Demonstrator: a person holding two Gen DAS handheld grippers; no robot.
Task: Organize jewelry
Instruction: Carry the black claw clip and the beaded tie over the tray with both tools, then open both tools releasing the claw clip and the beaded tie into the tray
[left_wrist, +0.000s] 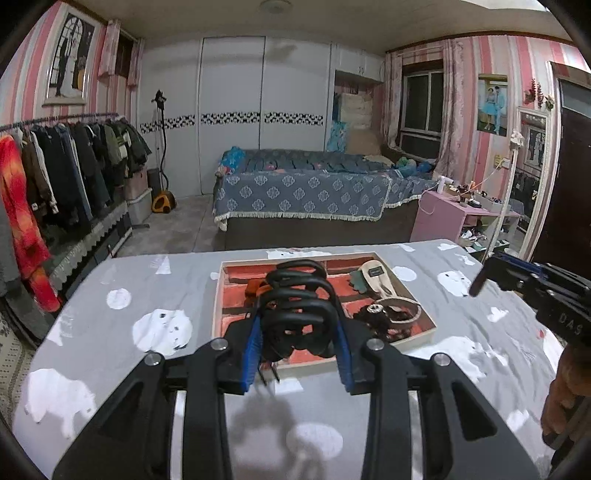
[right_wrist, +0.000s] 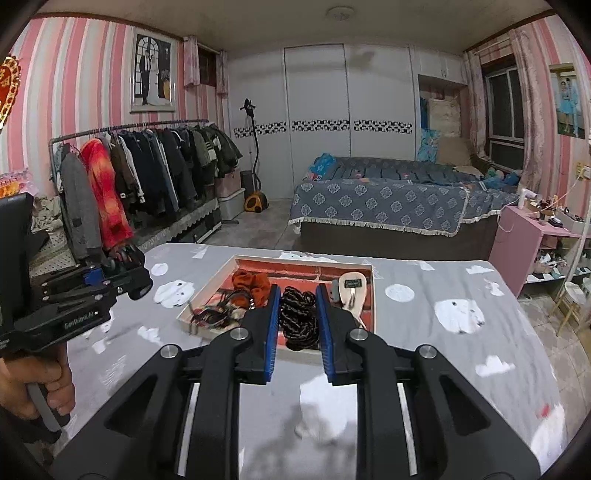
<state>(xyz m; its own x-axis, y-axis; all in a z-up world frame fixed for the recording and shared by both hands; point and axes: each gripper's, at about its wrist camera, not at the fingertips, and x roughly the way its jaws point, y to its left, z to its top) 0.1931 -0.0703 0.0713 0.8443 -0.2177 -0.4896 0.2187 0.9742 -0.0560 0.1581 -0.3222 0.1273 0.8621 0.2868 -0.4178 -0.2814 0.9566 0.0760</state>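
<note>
My left gripper (left_wrist: 299, 308) is shut on a black claw hair clip (left_wrist: 295, 284), pinched upright between the blue pads (left_wrist: 253, 343), just in front of a shallow white tray (left_wrist: 217, 295) lined with a red brick pattern. My right gripper (right_wrist: 297, 291) is shut on a dark braided hair tie (right_wrist: 298, 321), at the tray's (right_wrist: 207, 291) near edge. In the tray lie an orange scrunchie (right_wrist: 251, 282), a beige band with a black label (right_wrist: 352, 291) and dark hair ties (left_wrist: 380, 317). Each gripper shows in the other's view: the right gripper (left_wrist: 480, 282) and the left gripper (right_wrist: 136, 286).
The table wears a grey cloth with white bear prints (left_wrist: 122, 332). Hands grip the handles at the frame edges (right_wrist: 33, 384). Beyond the table are a bed (left_wrist: 306, 192), a clothes rack (left_wrist: 74, 166) on the left and a pink shelf (left_wrist: 443, 218) on the right.
</note>
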